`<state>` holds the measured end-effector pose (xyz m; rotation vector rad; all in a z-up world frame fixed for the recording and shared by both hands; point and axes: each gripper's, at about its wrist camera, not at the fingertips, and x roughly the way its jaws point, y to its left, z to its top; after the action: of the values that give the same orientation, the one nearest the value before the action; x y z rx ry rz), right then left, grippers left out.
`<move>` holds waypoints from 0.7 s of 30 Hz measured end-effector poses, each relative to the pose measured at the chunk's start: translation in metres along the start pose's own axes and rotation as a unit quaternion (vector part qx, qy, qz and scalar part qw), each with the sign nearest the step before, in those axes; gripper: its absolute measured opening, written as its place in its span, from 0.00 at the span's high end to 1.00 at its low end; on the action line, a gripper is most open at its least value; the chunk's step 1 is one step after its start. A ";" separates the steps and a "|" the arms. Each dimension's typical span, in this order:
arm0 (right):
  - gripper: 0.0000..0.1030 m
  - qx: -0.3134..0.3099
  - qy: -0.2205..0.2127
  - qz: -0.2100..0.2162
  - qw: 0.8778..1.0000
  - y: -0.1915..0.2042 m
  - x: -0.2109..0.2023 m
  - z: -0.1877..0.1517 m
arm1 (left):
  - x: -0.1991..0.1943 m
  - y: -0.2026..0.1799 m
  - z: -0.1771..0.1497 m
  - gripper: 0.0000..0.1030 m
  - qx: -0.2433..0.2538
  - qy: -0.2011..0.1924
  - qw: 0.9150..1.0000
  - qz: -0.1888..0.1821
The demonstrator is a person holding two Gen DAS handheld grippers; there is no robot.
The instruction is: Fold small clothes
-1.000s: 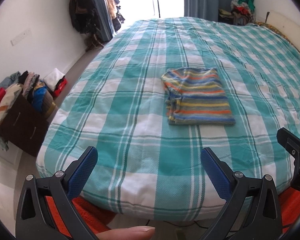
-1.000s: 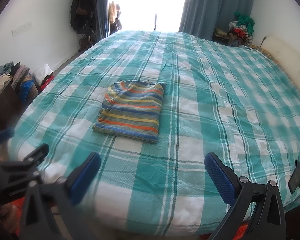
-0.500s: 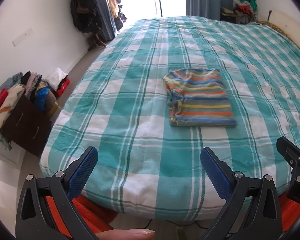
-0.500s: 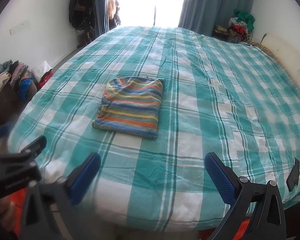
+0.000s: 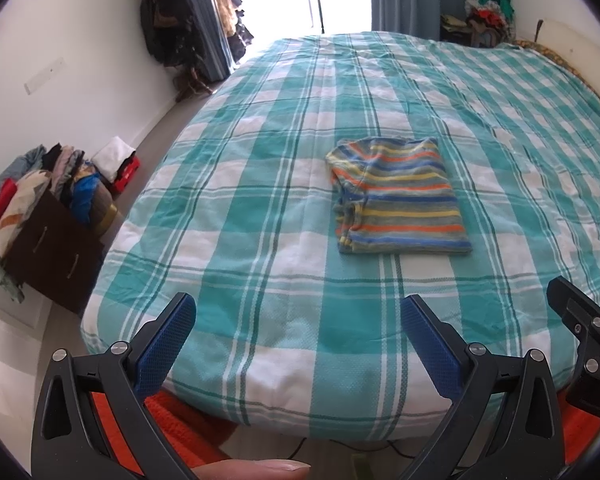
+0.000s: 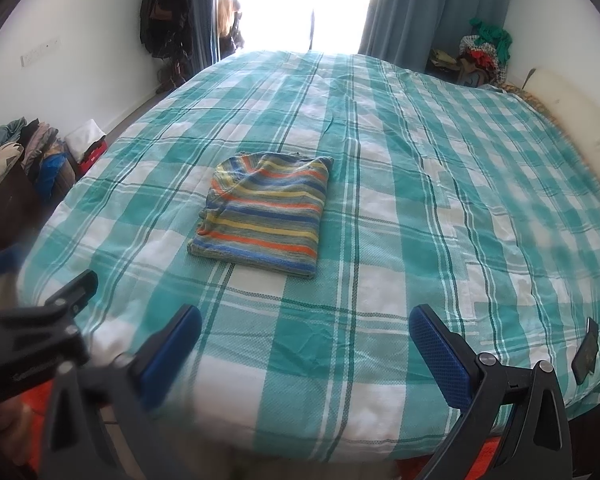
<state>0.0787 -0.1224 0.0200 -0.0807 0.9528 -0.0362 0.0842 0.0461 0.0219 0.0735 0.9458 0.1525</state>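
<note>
Bed (image 5: 260, 208): teal plaid | striped shirt (image 5: 398, 196) folded, ahead of both; left gripper (image 5: 298, 344) empty, agape | right gripper (image 6: 304, 346) likewise

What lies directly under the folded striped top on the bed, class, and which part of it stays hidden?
The striped top rests flat on the teal checked bedspread, which shows all round it. The patch of bedspread beneath the top is covered, so nothing there can be seen.

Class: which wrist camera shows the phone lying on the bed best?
The right wrist view: the dark phone lies near the bed's right edge, in full sight. The left wrist view does not show it at all.
</note>
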 end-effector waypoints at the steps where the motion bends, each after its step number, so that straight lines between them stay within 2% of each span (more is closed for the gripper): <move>1: 0.01 0.001 0.001 0.001 1.000 0.000 0.000 0.000 | 0.000 0.000 0.001 0.01 0.000 0.000 1.000 -0.001; 21: 0.01 -0.001 0.002 0.009 1.000 0.007 0.002 0.003 | -0.001 -0.001 0.004 0.01 0.000 -0.002 1.000 -0.004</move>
<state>0.0818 -0.1153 0.0195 -0.0738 0.9576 -0.0181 0.0867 0.0450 0.0244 0.0706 0.9416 0.1448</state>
